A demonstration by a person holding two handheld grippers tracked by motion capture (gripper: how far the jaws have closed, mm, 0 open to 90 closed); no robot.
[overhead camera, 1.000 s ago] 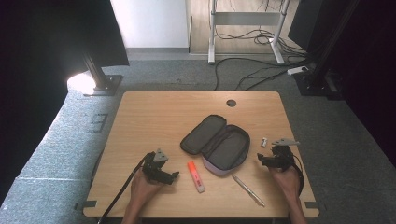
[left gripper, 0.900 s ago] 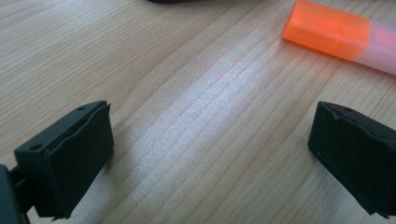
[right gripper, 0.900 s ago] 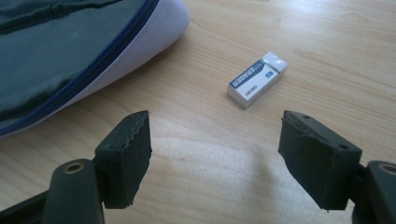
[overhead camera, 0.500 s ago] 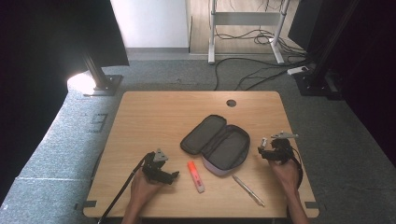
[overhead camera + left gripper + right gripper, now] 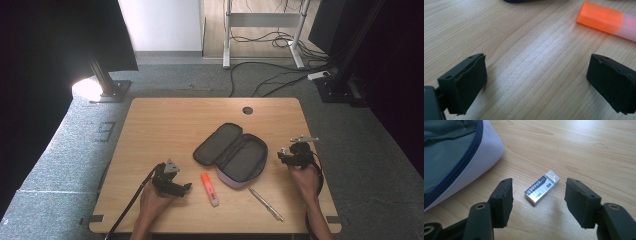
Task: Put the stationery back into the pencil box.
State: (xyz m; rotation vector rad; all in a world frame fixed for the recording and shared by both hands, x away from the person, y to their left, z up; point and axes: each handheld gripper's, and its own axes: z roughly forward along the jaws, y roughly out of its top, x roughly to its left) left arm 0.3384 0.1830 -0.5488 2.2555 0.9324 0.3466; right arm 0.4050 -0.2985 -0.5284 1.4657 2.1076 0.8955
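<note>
Right claw (image 5: 537, 203) hovered over the eraser (image 5: 542, 190), jaws half open and just then closing, eraser between them but untouched, flat on the worktop (image 5: 165, 130) just beside the open pencil case (image 5: 456, 157). Left claw (image 5: 536, 85) gaped wide, holding nothing, near the orange highlighter (image 5: 607, 21).

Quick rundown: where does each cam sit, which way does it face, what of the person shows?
High view: above the person's side, facing forward and down on the table; forearms, both hands, left gripper, right gripper.
Left gripper view: on the left gripper, facing down; open jaws, orange highlighter.
Right gripper view: on the right gripper; closing jaws astride an eraser, not touching.
Shared: pencil case, highlighter.
</note>
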